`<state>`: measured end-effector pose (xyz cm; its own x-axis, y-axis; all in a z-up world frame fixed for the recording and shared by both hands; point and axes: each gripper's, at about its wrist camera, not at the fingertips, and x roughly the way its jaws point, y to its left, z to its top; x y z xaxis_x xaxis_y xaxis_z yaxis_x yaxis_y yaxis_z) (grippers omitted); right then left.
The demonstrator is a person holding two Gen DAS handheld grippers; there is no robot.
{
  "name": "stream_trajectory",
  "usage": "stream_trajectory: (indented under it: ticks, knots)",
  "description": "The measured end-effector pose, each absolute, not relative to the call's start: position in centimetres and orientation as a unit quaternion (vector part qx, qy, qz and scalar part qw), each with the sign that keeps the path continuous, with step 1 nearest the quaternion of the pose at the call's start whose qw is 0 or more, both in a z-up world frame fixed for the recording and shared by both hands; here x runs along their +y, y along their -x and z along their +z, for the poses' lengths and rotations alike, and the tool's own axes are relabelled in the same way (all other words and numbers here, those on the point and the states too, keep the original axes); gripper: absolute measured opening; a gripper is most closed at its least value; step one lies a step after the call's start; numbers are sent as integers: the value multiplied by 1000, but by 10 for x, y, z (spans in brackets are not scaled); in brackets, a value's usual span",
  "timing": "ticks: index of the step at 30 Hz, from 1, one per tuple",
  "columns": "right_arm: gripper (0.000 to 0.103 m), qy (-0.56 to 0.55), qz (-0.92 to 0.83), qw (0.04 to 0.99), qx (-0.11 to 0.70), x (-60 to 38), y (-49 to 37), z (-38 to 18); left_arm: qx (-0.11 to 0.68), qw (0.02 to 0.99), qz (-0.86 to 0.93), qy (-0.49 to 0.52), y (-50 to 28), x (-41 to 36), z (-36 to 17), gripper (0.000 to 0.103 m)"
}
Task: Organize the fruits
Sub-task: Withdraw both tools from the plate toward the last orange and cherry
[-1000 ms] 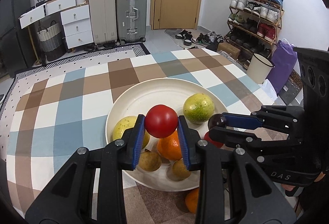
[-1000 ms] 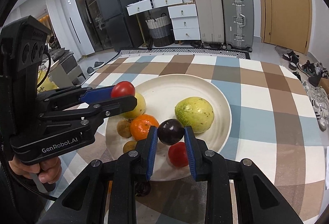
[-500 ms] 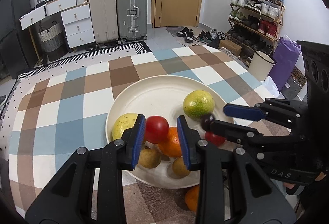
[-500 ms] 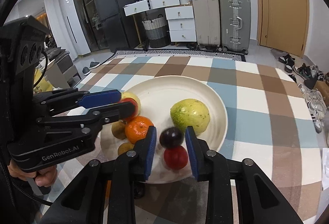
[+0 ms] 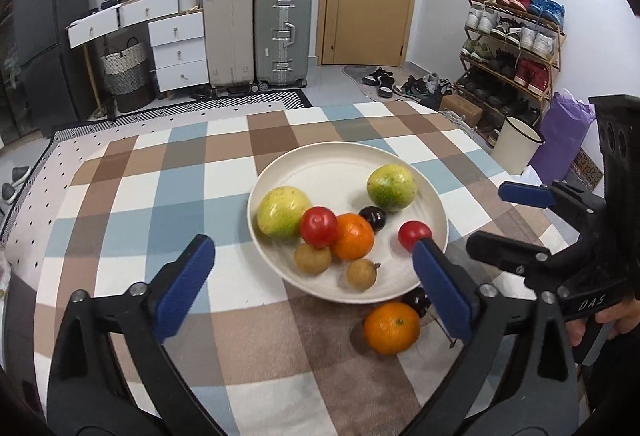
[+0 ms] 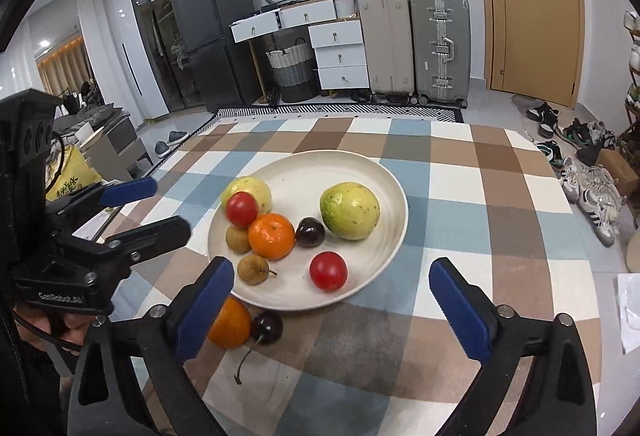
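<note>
The plate [image 6: 394,204] stands on the checked tablecloth [image 6: 500,196] and holds two green fruits, two tomatoes, an orange [image 6: 272,236], a dark plum [image 6: 310,232] and two small brown fruits. A second orange [image 5: 392,328] and a cherry [image 6: 267,327] lie just beside its near rim. Both the left gripper [image 5: 316,288] and the right gripper [image 6: 334,310] have just opened wide, with nothing between the jaws.

Cream plate [image 5: 434,196] — red tomato [image 5: 319,227], orange mandarin [image 5: 353,236] — on brown-blue-white checked cloth [image 5: 168,196]
</note>
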<state>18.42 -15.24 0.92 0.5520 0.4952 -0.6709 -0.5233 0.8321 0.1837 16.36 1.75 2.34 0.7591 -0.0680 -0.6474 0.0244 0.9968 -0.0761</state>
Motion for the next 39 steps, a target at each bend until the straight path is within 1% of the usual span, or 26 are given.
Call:
stream_trajectory:
  ticks: [14,23,32,39]
  knots:
    - [102,24,280,868,410,-160,-164,-7,357,933,-13,45,-118,21,9,101]
    - [102,41,289,853,433,-148,-155,-25,381,923,-18,50,-117,15,-13,101]
    - [102,52,304,839,448,-134,-156,-40,389,920,-24,49,-124,13,-20,101]
    - [102,76,281,842,455,-132,-163,-51,397,916,-28,51,-130,11,-27,101]
